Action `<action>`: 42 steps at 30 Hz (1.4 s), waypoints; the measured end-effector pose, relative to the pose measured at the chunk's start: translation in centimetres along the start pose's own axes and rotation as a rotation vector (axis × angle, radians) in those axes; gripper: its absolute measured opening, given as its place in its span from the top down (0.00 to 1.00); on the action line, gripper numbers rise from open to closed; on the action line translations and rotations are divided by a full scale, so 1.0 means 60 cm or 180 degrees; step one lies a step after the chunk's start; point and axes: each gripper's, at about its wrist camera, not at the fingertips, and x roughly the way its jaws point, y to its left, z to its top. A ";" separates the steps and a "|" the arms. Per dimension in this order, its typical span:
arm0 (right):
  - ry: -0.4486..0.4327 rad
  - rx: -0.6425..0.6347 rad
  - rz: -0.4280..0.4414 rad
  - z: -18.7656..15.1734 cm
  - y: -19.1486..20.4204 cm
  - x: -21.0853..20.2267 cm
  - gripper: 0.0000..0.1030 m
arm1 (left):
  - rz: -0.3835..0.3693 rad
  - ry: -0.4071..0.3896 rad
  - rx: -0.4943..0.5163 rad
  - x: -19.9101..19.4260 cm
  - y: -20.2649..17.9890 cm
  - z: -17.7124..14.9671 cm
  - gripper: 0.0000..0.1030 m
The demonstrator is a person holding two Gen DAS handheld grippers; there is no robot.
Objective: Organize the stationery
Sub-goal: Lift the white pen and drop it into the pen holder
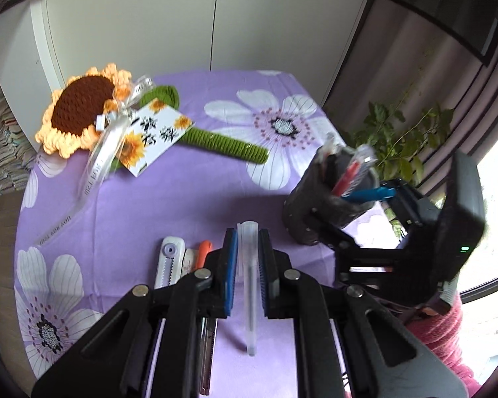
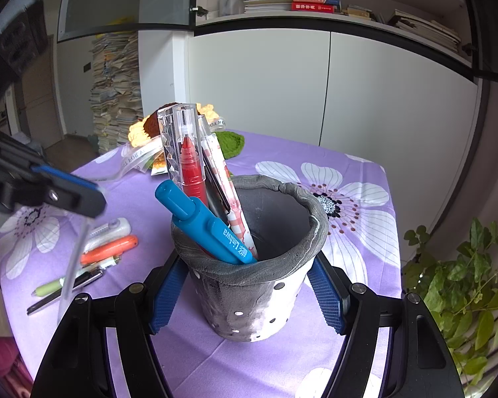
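Observation:
My left gripper (image 1: 248, 235) is shut on a clear pen (image 1: 250, 285), held above the purple flowered cloth; in the right wrist view the pen (image 2: 72, 265) hangs below the left gripper's fingertips (image 2: 83, 195). My right gripper (image 2: 247, 285) is shut on a grey felt pen holder (image 2: 255, 285) and holds it upright; it also shows in the left wrist view (image 1: 328, 195). The holder contains a blue pen (image 2: 209, 225), a red pen (image 2: 191, 165) and a pink checked pen (image 2: 230, 199). Loose on the cloth lie a white cutter (image 1: 167, 262), an orange pen (image 2: 109, 248), a green pen (image 2: 49, 288) and a black pen (image 2: 66, 292).
A crocheted sunflower (image 1: 79, 109) with a card (image 1: 154, 132) and ribbon lies at the far left of the table (image 1: 189, 199). A leafy plant (image 2: 464, 285) stands off the table's right edge. White cabinets (image 2: 315, 83) are behind.

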 end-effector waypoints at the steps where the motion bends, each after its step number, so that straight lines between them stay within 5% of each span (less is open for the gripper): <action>1: 0.0000 0.0000 0.0000 0.000 0.000 0.000 0.30 | -0.0024 -0.0038 0.0011 -0.010 -0.002 0.000 0.90; 11: 0.0000 -0.0001 -0.0001 0.000 0.000 0.000 0.30 | -0.0246 -0.0814 0.0214 -0.141 -0.056 0.065 0.90; 16: 0.0000 -0.0001 0.0000 0.000 0.000 0.000 0.30 | -0.0081 -0.1262 0.0337 -0.185 -0.089 0.101 0.90; 23: 0.0000 -0.0002 0.0004 0.000 0.001 -0.001 0.30 | -0.0144 -0.1412 0.0475 -0.197 -0.126 0.128 0.90; 42: 0.0000 -0.0002 -0.0001 0.000 0.002 -0.001 0.30 | -0.0038 -0.0567 0.0547 -0.027 -0.130 0.106 0.90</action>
